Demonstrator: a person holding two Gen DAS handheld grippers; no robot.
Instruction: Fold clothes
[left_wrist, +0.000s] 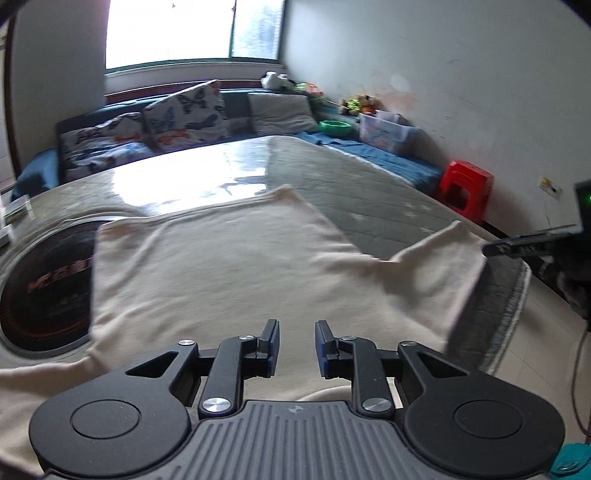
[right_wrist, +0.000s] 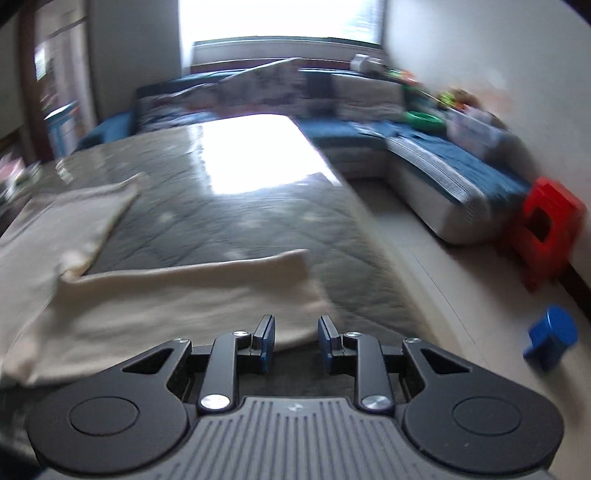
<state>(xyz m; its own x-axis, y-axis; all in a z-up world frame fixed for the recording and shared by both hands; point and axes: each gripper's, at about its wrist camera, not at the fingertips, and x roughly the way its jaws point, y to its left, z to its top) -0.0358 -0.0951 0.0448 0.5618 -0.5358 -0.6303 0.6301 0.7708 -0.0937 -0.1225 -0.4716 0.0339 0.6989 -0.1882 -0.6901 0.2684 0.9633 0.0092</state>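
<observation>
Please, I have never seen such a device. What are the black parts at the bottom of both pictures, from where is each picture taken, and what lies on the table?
The black parts are handheld grippers; a person carries one in each hand. Each picture comes from a camera on one gripper, looking forward along its two fingers. The first shows the left gripper, the second the right gripper. Both are open and hold nothing. On the padded grey table lies a cream garment, spread out, one sleeve reaching right. The pictures are blurred by motion.
</observation>
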